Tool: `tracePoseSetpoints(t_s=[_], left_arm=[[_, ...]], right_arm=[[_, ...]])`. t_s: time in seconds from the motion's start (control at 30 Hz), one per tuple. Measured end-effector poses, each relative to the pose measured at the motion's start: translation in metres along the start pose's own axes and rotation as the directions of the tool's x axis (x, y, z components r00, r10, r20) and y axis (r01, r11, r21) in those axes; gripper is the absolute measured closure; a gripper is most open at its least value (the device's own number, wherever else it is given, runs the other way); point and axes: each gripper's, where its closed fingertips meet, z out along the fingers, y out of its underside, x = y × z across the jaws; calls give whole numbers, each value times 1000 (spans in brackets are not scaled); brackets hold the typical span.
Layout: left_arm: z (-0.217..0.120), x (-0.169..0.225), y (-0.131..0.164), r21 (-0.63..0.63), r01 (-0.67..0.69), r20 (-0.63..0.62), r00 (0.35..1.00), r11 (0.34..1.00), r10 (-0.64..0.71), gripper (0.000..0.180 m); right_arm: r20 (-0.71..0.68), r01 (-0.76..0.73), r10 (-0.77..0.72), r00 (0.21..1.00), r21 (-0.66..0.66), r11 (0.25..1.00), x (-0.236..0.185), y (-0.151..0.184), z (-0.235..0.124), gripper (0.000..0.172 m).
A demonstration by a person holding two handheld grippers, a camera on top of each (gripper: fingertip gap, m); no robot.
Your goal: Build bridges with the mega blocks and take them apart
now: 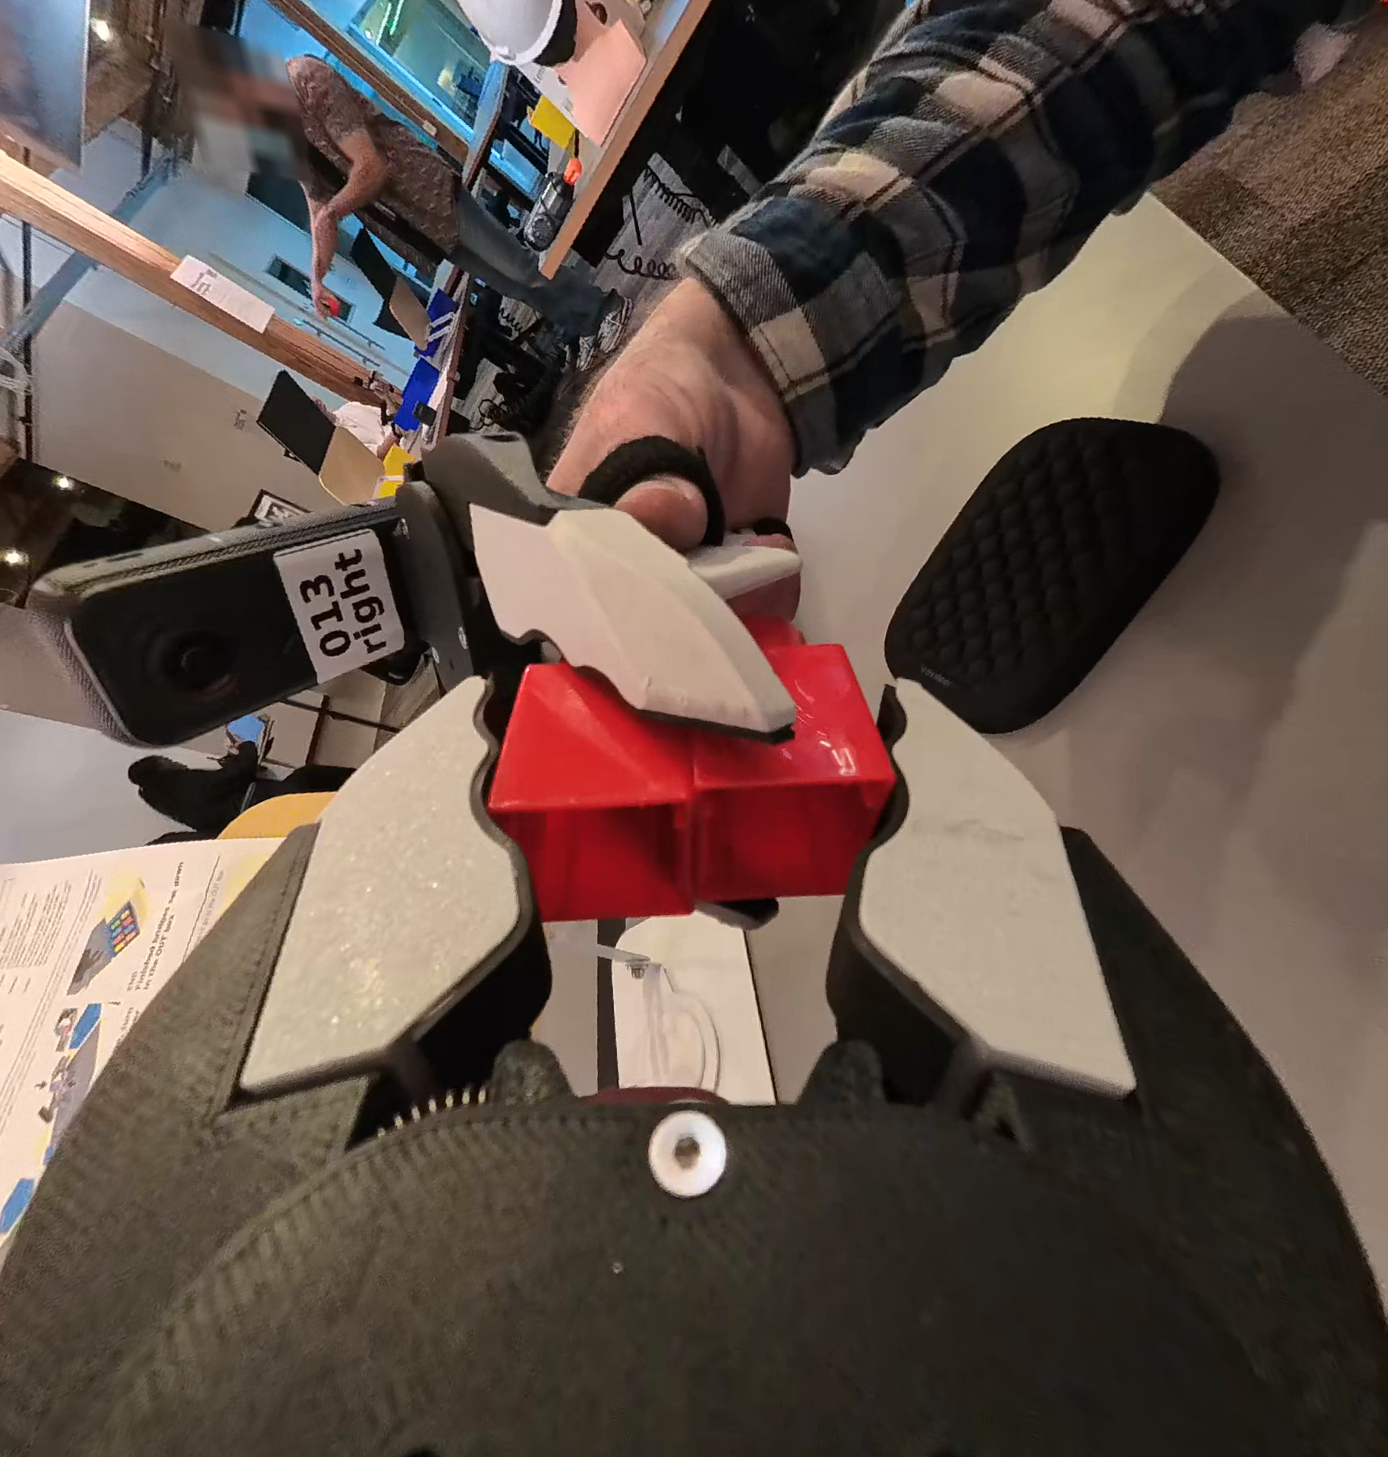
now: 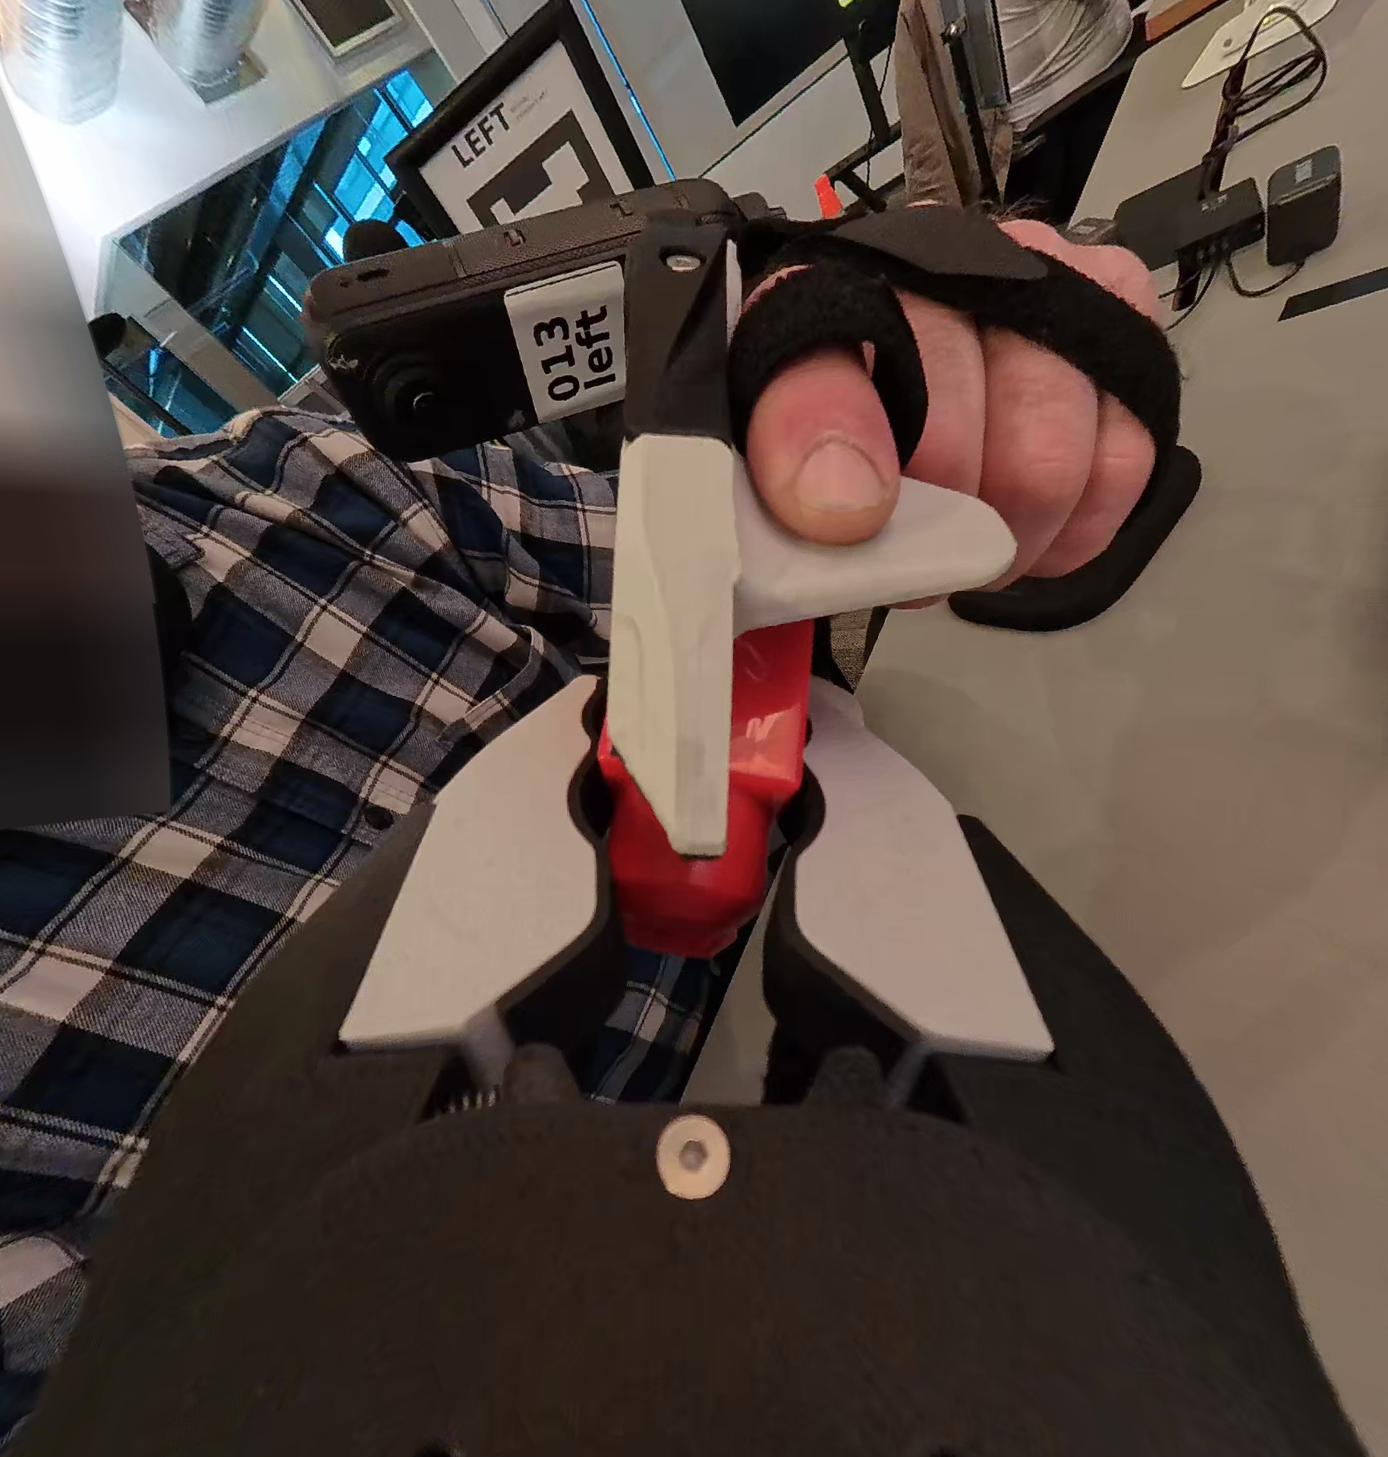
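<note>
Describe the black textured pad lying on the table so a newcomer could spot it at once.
Start at the pale table in the left wrist view, where both grippers meet on the red blocks. Look just beyond the left gripper's right-hand finger, toward the table's far edge. The pad lies flat there, a rounded black shape with a dimpled, honeycomb-like surface, the only dark thing on that stretch of table.

Two joined red blocks held off the table between both tools' fingers.

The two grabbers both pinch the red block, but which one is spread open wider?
The left gripper: its fingers span the red block along its long side. The right gripper pinches across the narrow side, fingers closer together.
</note>
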Motion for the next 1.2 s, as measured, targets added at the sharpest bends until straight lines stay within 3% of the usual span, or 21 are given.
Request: tracePoseSetpoints(t_s=[0.57, 1.2], left_arm=[[2, -6, -3, 54, 8, 30, 1000, 999, -9, 94], [8, -16, 0, 9, -14, 79, 997, 1000, 13, 100]], right_arm=[[-10, 4, -4, 1000, 50, 999, -4, 2, -12, 130], [-86, 51, -42, 995, 105, 993, -3, 1, -24, 131]])
